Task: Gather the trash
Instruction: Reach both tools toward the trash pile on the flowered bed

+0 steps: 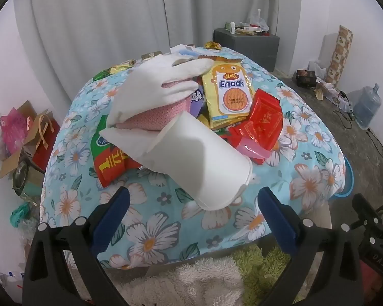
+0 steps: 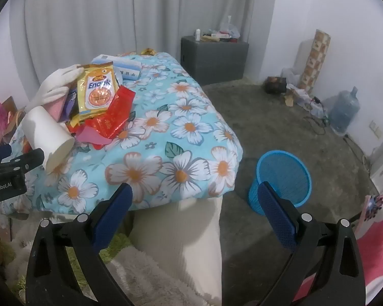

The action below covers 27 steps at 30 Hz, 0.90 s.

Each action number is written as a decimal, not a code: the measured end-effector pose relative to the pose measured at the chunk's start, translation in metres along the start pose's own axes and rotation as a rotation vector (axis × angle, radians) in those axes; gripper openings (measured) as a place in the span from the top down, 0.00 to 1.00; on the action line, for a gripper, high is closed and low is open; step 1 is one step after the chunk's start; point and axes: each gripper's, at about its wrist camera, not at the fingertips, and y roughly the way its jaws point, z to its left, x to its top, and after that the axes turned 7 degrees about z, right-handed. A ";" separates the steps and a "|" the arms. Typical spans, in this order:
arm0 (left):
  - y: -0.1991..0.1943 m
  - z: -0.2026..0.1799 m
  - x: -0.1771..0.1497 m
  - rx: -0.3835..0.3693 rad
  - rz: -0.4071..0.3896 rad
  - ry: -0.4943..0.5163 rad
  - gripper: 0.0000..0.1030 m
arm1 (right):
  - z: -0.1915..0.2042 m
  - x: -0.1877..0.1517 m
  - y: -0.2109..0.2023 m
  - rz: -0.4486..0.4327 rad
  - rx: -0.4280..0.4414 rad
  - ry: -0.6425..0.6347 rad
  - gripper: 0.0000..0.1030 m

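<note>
Blue bin (image 2: 283, 178) beside table, right view only

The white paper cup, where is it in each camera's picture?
Left wrist view: the white paper cup lies on its side in the middle, just ahead of the open left gripper.
Right wrist view: the cup is at the left edge, beside the wrapper pile.
Shared landmark: the yellow Enaak packet sits just behind the cup in both views.
</note>
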 end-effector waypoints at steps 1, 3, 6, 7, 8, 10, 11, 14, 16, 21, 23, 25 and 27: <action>0.000 0.000 0.000 -0.001 -0.001 -0.001 0.04 | 0.000 0.000 0.000 0.000 0.002 0.001 0.09; 0.000 0.000 0.000 -0.002 -0.001 -0.001 0.04 | 0.001 0.000 0.000 0.002 0.001 -0.001 0.09; 0.000 0.000 0.000 0.000 -0.001 -0.002 0.04 | 0.001 0.000 0.000 0.001 0.001 -0.001 0.09; -0.001 0.000 0.000 0.000 -0.002 -0.003 0.04 | 0.001 0.000 0.001 0.002 0.001 0.000 0.09; -0.001 0.001 0.000 0.001 -0.003 -0.003 0.04 | 0.001 0.000 0.001 0.002 0.002 0.000 0.09; 0.000 0.000 0.000 0.000 -0.001 -0.001 0.04 | 0.001 -0.001 0.001 0.003 0.004 0.001 0.09; 0.000 0.000 0.000 0.000 0.000 -0.001 0.04 | 0.001 -0.001 0.001 0.004 0.006 0.003 0.09; 0.000 0.000 0.000 -0.001 -0.002 -0.002 0.04 | 0.000 -0.002 0.001 0.006 0.010 0.010 0.09; 0.000 0.000 0.000 -0.001 0.000 -0.001 0.04 | -0.002 -0.003 0.002 0.008 0.018 0.025 0.09; -0.001 0.000 0.000 -0.006 -0.003 0.000 0.04 | -0.005 -0.002 0.003 0.008 0.029 0.039 0.09; -0.002 0.001 0.000 -0.014 -0.014 -0.002 0.04 | -0.004 0.000 0.002 0.000 0.036 0.046 0.09; -0.008 0.005 0.000 -0.032 -0.032 -0.008 0.04 | -0.004 0.001 0.002 -0.002 0.037 0.045 0.08; -0.009 0.009 0.001 -0.046 -0.046 -0.021 0.04 | -0.001 0.005 0.001 -0.017 0.026 0.042 0.08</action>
